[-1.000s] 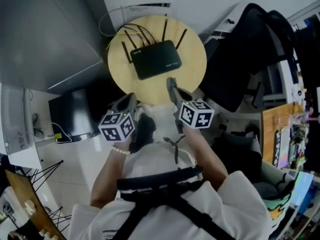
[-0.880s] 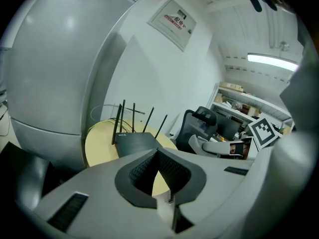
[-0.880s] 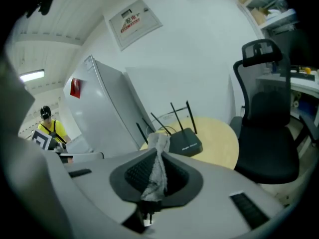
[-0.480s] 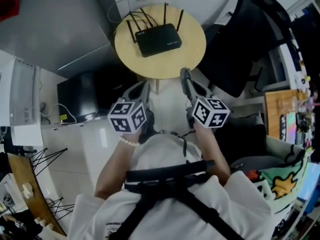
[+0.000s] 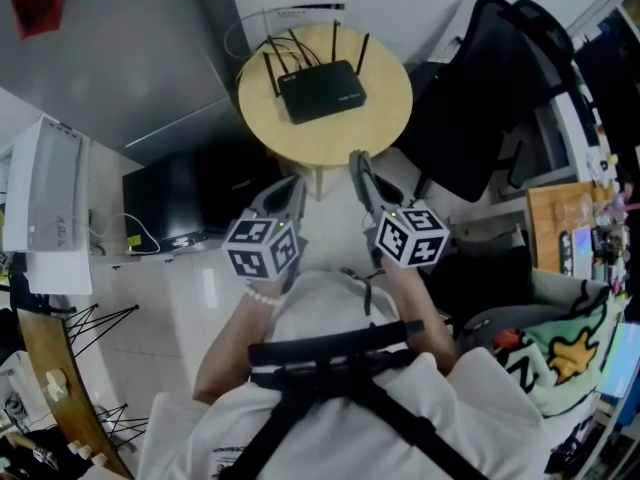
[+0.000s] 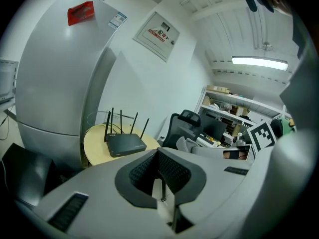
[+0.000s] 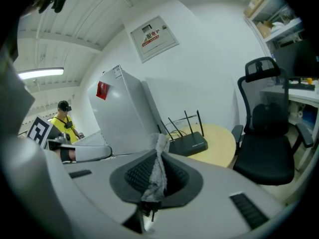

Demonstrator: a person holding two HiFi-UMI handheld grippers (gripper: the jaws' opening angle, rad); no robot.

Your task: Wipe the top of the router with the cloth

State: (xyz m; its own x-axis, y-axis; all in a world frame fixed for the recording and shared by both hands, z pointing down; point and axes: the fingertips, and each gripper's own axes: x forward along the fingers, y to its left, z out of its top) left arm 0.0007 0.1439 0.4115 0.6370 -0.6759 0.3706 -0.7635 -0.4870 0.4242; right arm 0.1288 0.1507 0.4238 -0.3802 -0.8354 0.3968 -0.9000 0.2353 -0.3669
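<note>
The black router (image 5: 320, 91), with several antennas, lies on a round wooden table (image 5: 385, 118). Both grippers hover short of the table's near edge, apart from the router. My right gripper (image 5: 356, 166) is shut on a grey cloth (image 7: 158, 171), which stands up in a thin fold between its jaws. My left gripper (image 5: 289, 190) is shut with nothing held. In the left gripper view, the router (image 6: 127, 144) sits ahead of the left gripper (image 6: 160, 157) and to its left. The right gripper view shows the router (image 7: 189, 144) ahead of the right gripper (image 7: 158, 158) and slightly to its right.
A black office chair (image 5: 490, 88) stands right of the table. A tall grey cabinet (image 5: 120, 48) is to its left, with a dark box (image 5: 180, 203) on the floor below. Behind the router, cables run along the white wall. A person in a yellow vest (image 7: 64, 121) stands far off.
The table and router have drawn away and look smaller. The right gripper's tip was over the table's near edge. Both grippers now hang just off it, still shut.
</note>
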